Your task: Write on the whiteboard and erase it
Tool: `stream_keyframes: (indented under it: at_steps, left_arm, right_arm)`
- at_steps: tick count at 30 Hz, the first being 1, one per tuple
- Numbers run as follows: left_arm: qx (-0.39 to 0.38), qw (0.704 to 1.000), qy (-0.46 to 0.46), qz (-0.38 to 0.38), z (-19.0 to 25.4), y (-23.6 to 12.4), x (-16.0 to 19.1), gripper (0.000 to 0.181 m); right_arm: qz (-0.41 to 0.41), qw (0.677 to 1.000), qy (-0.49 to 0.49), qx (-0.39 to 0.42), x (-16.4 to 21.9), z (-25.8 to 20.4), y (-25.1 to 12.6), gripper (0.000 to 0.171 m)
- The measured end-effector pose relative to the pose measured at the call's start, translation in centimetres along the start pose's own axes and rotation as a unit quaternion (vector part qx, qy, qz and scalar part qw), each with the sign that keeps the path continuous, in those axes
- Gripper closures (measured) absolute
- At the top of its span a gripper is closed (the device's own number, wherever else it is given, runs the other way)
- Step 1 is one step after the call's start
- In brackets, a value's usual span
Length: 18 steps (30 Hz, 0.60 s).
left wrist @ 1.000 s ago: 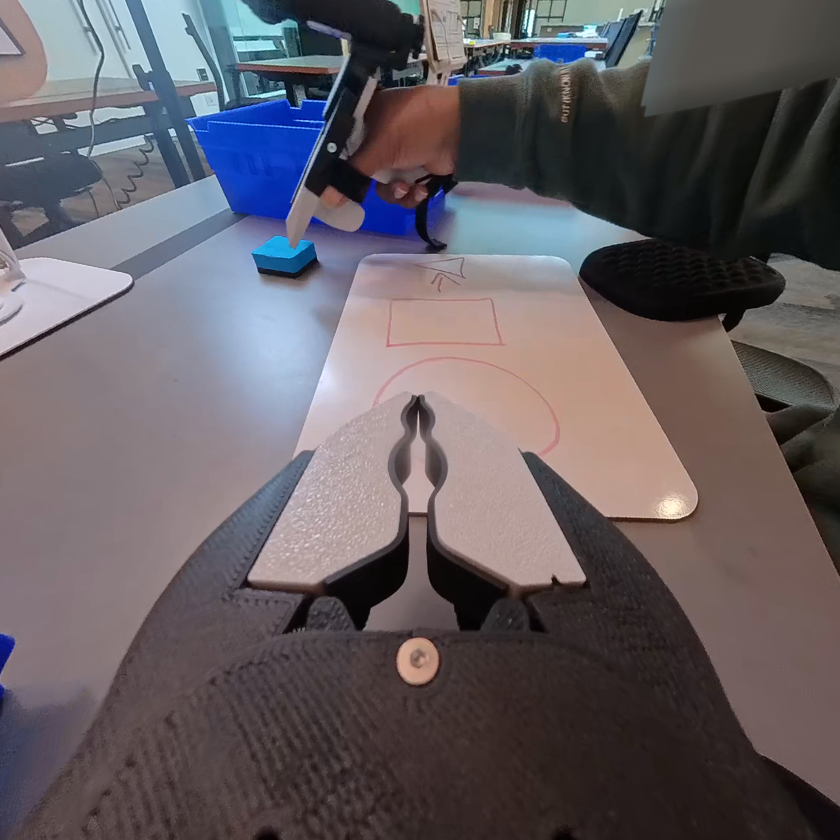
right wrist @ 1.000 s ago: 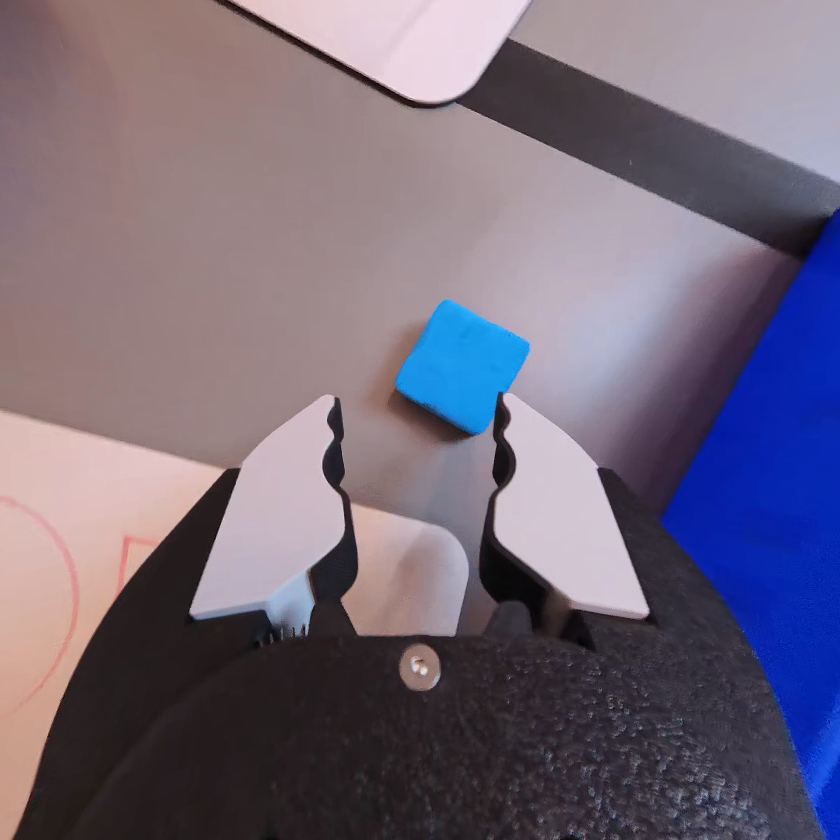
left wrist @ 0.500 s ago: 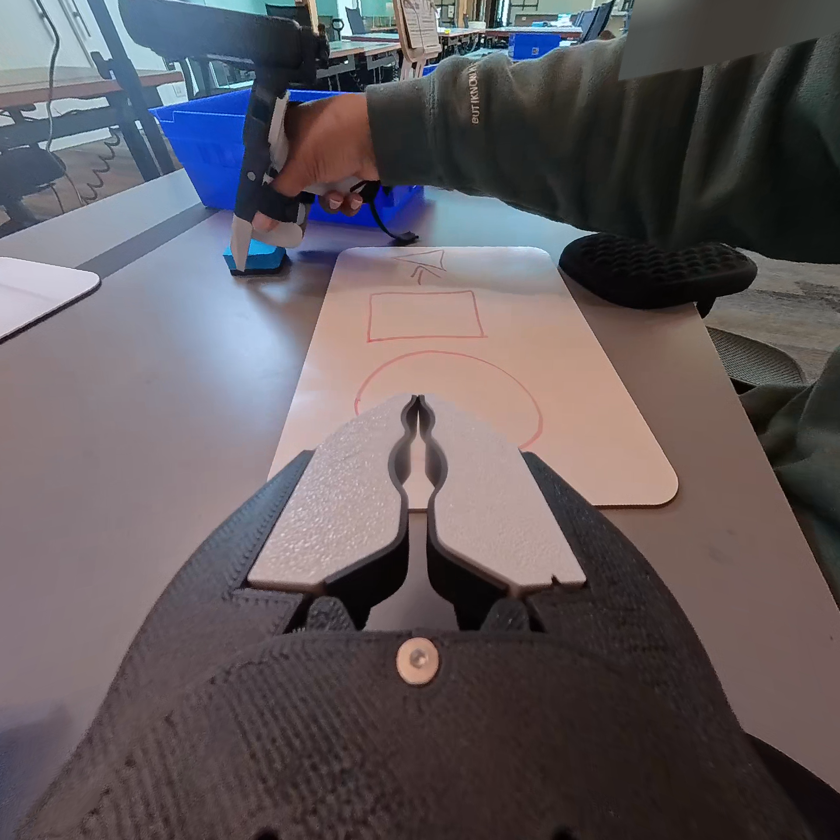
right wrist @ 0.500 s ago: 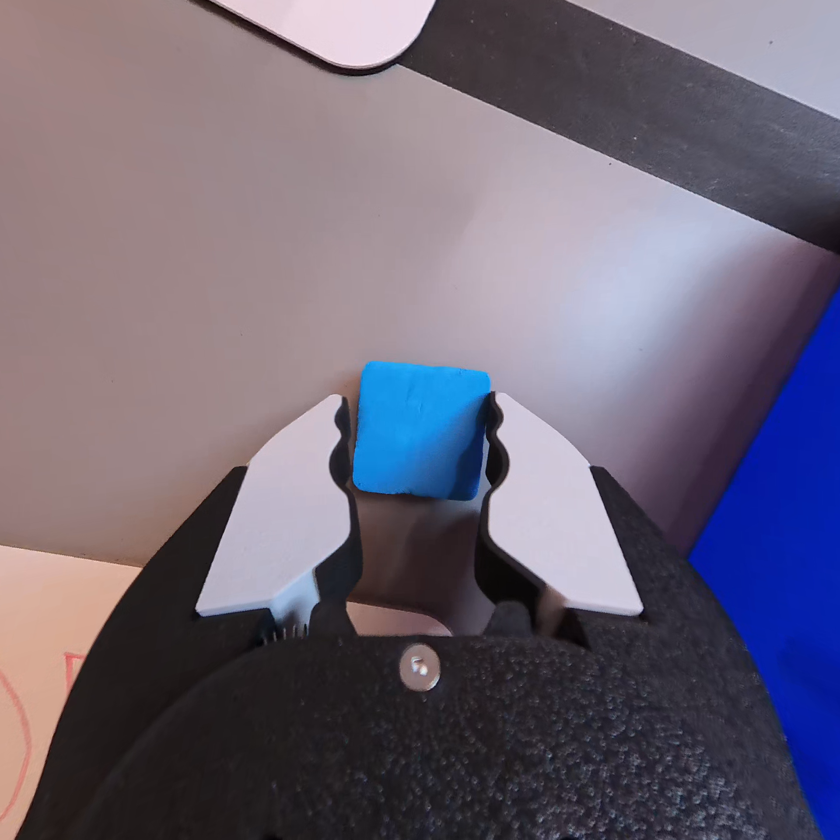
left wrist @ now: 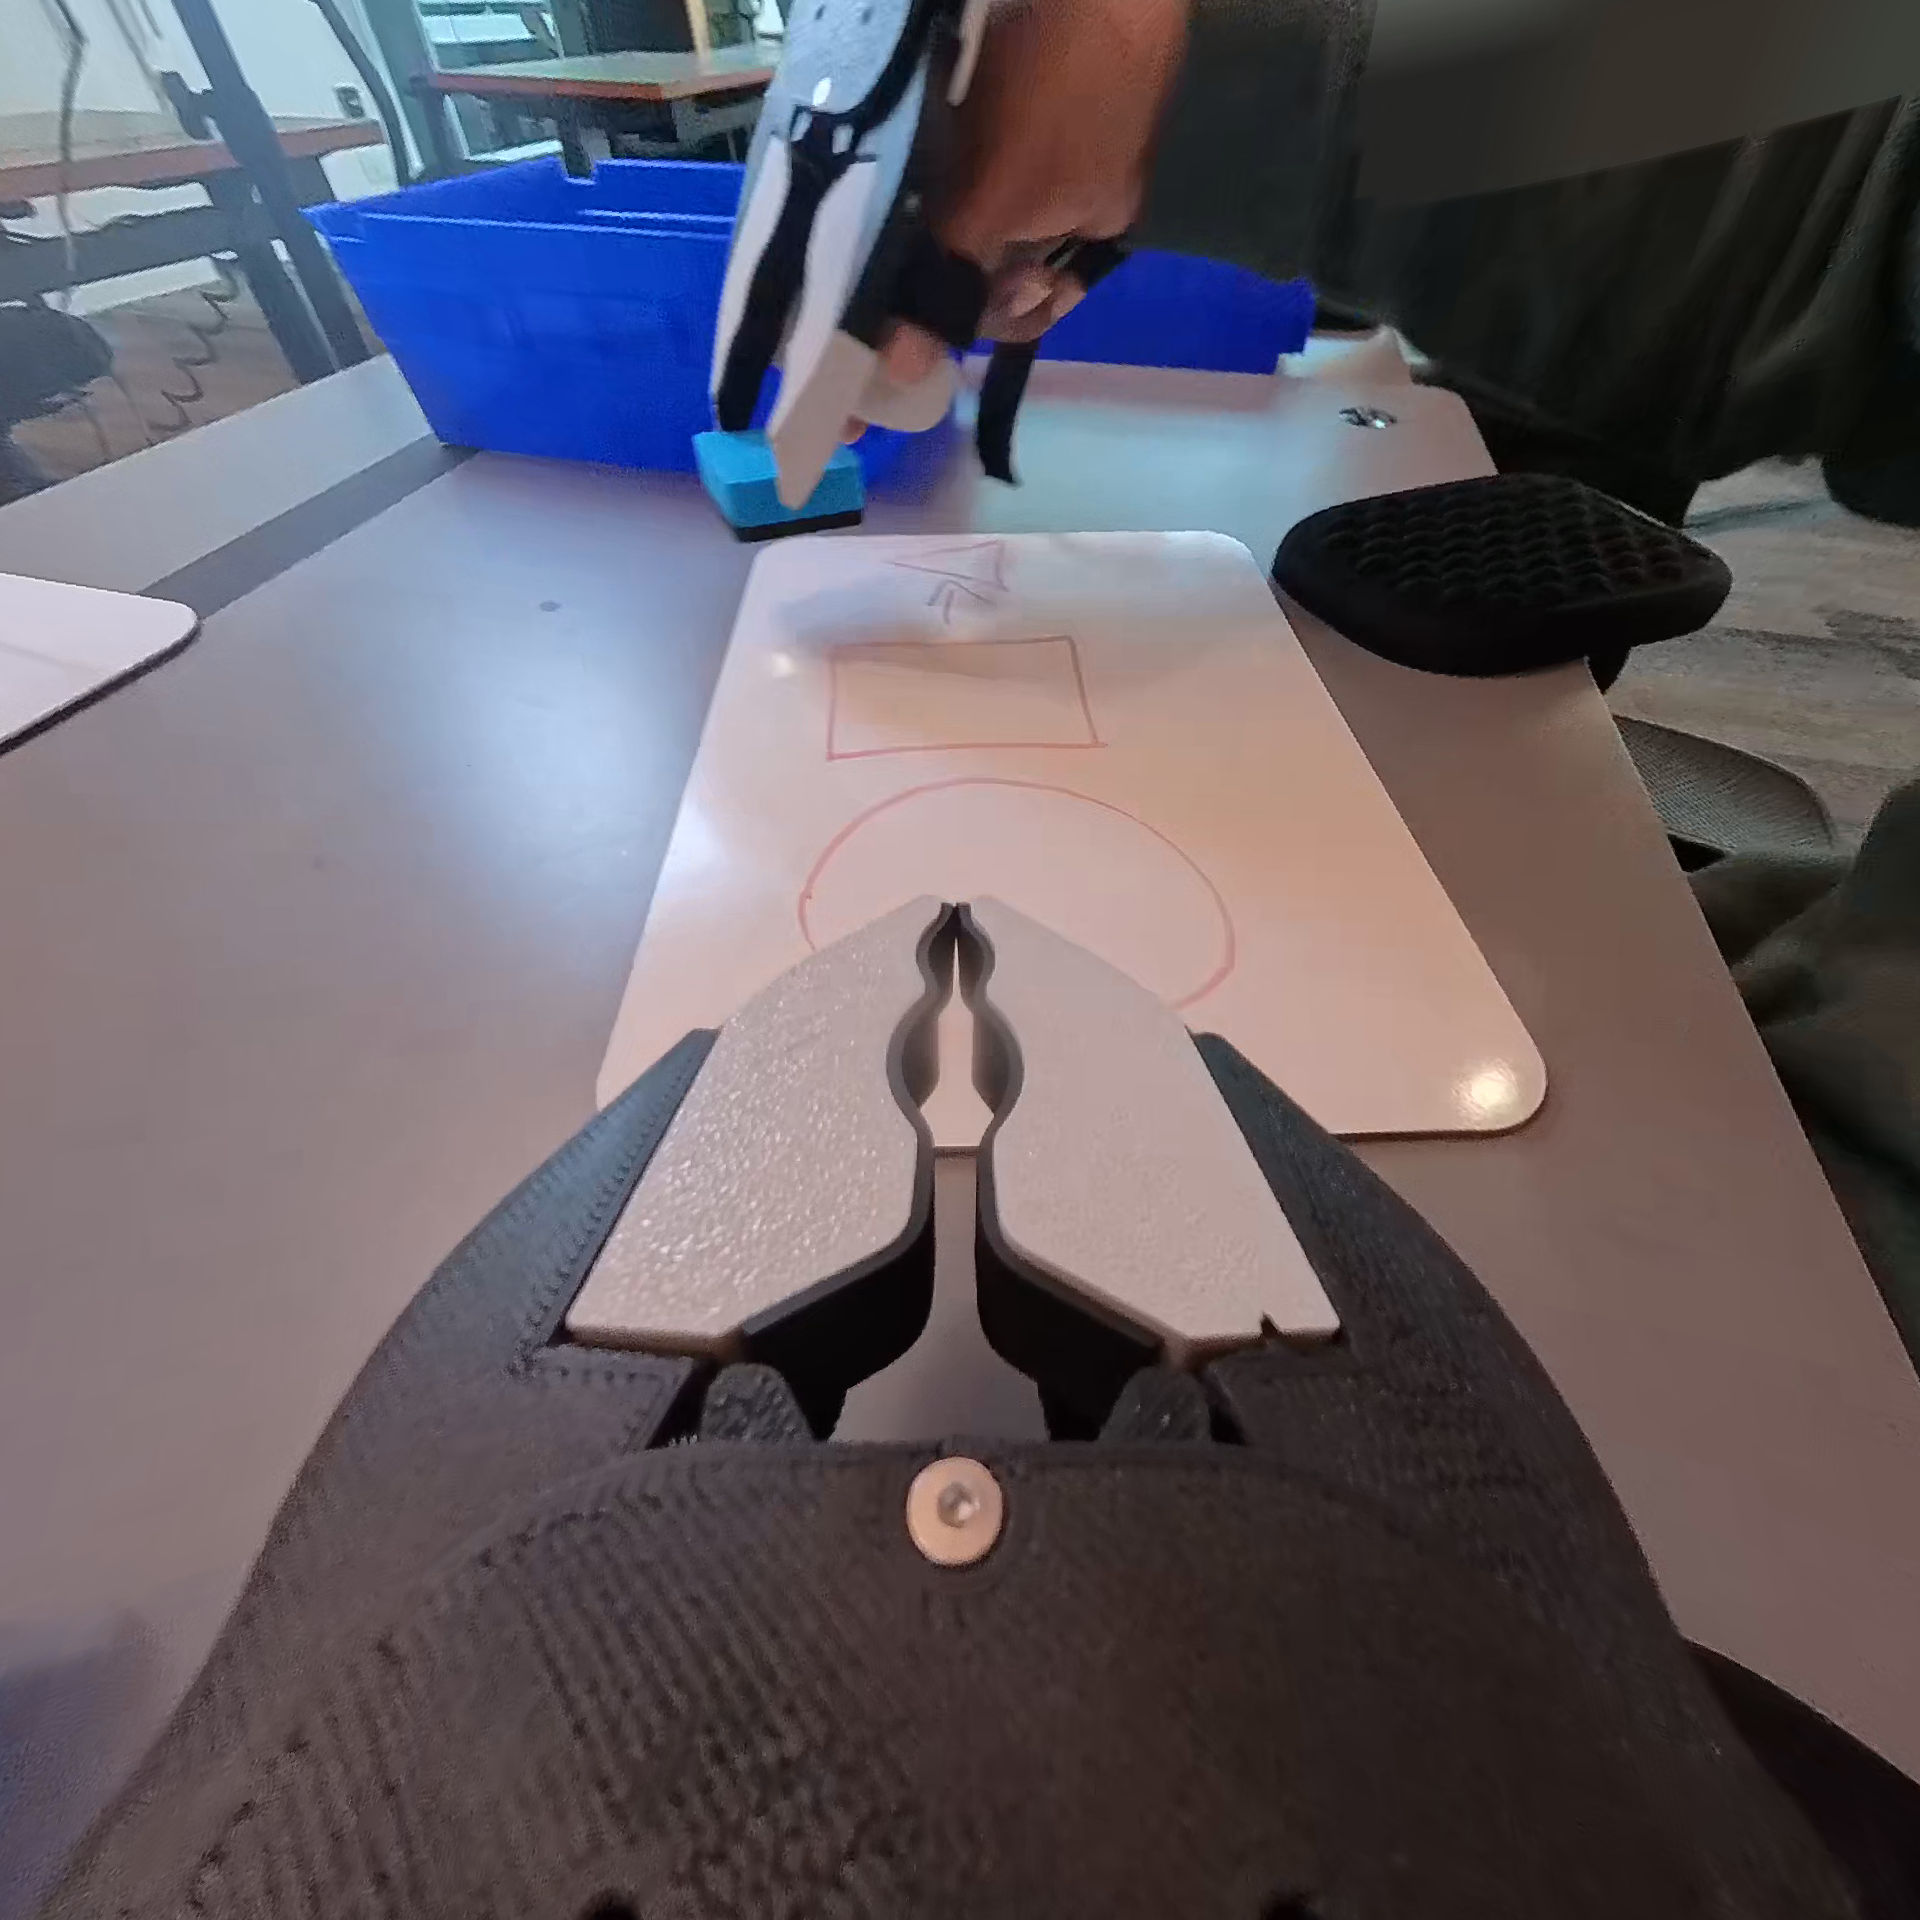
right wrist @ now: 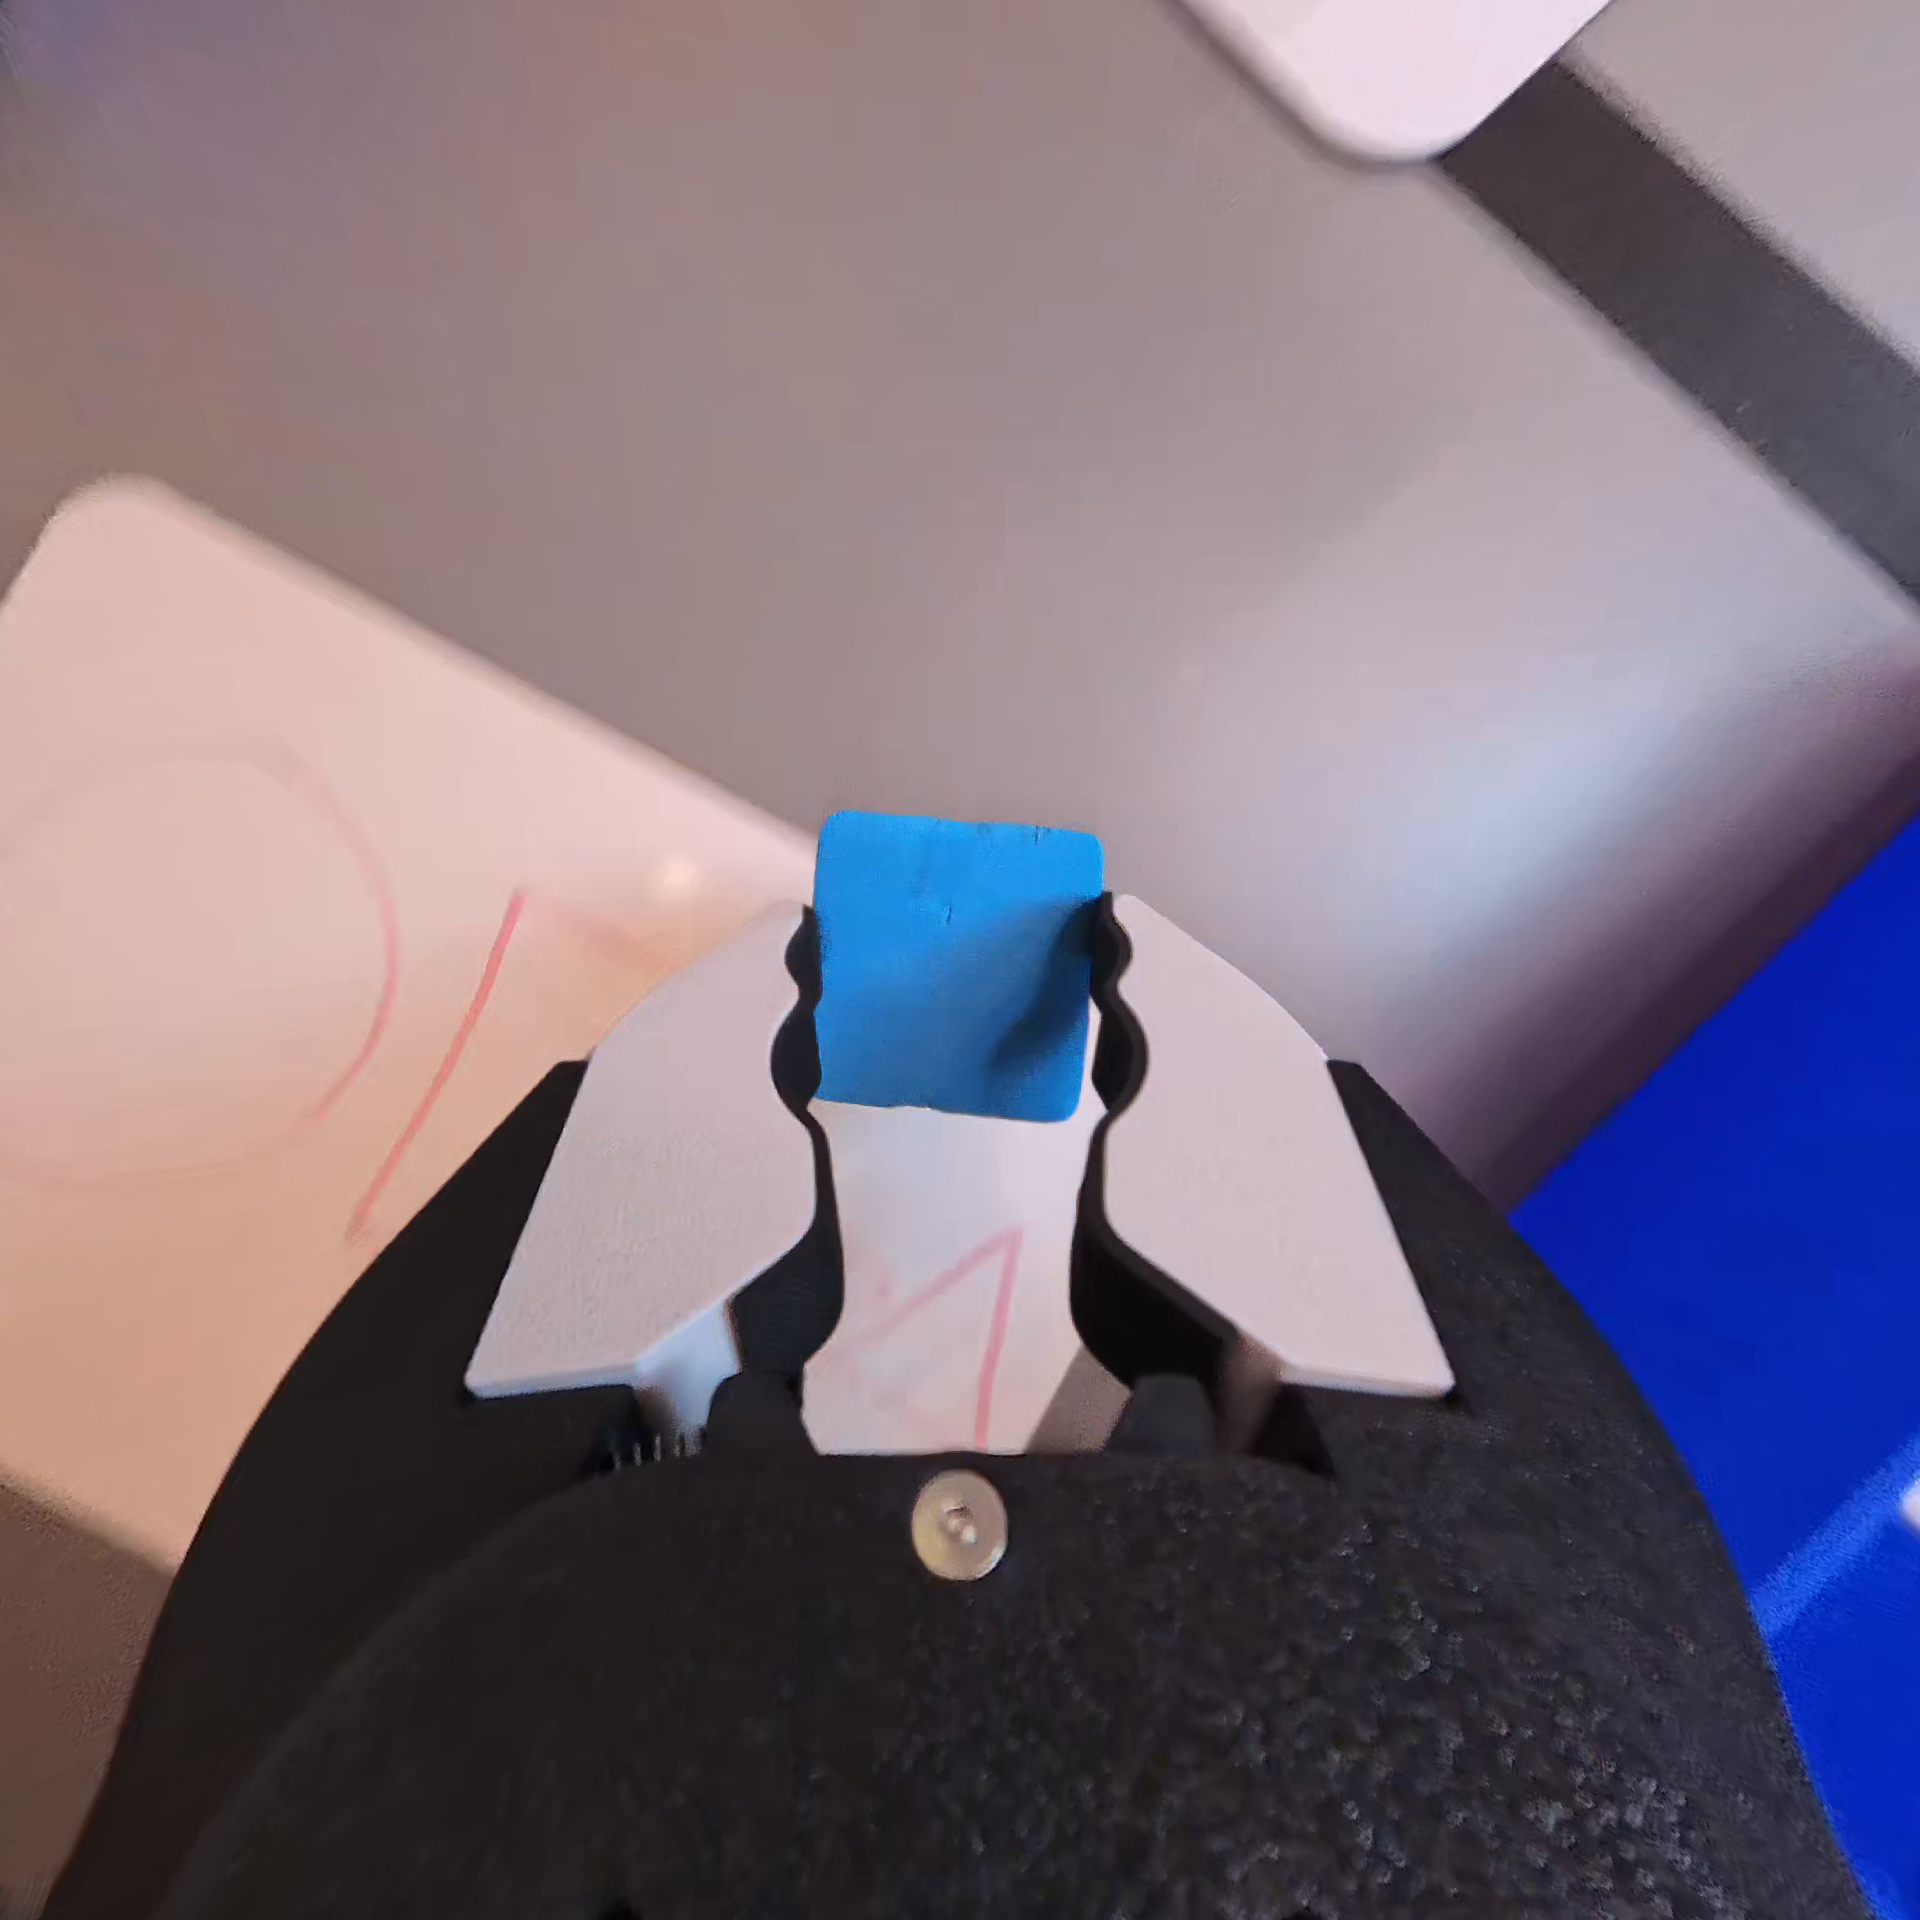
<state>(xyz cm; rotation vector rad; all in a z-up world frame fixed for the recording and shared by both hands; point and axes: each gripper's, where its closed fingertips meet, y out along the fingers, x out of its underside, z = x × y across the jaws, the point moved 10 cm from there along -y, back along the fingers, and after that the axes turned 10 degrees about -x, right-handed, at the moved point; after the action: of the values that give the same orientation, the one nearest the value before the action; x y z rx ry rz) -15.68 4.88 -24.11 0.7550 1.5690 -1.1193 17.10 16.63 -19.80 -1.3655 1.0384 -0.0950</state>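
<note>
**A:** Your right hand-held gripper [right wrist: 951, 997] has its fingers clamped on the blue eraser [right wrist: 951, 982], one finger on each side face, so the pad's top faces the camera. From the left wrist view the eraser [left wrist: 779, 483] sits at or just off the desk [left wrist: 312, 831], right beside the far left corner of the whiteboard [left wrist: 1299, 935]. I can't tell whether it is lifted or touching.

**B:** And which way do the marks lie from there?

**A:** Back toward you. The whiteboard's long axis runs from the far edge of the desk toward your left hand-held gripper [left wrist: 956, 914]. Nearest the eraser is a small triangle sketch [left wrist: 961, 577], then a red square [left wrist: 961, 696], then a red circle [left wrist: 1013, 894] at the near end. In my judgement you'd bring the eraser sideways onto the board's far end and sweep along that axis.

**B:** What about my left one?

**A:** Its fingers are pressed together on nothing, hovering over the near end of the board, over the circle. Your right is the nearer one to the eraser and already has it. The left may get in the way once you reach the circle.

**B:** Anything else close by?

**A:** A blue bin [left wrist: 540, 312] just behind the eraser, and a black mesh armrest [left wrist: 1496, 571] off the board's far right corner.
</note>
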Motion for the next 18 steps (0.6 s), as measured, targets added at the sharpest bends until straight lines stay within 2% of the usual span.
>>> stream_keyframes:
  at_steps: [4, 8, 12, 18]
  left_arm:
    - [0.038, 0.997, 0.052, -0.03, 1.7, 0.5, -0.1, 0.181]
    - [0.099, 0.986, 0.132, -0.04, 5.6, 1.0, -0.5, 0.181]
    - [0.153, 0.967, 0.193, -0.065, 9.4, 2.2, -0.7, 0.181]
    - [0.124, 0.945, 0.262, -0.148, 11.3, 3.7, 0.7, 0.181]
  right_arm:
    - [-0.046, 0.999, 0.007, -0.003, 6.1, -2.0, -1.8, 0.12]
    - [-0.036, 0.999, 0.04, 0.0, 10.3, -1.8, -2.6, 0.12]
    - [0.005, 0.999, 0.041, 0.007, 11.4, -1.8, -2.3, 0.12]
    - [-0.008, 0.999, 0.022, 0.026, 11.2, -2.3, -2.8, 0.112]
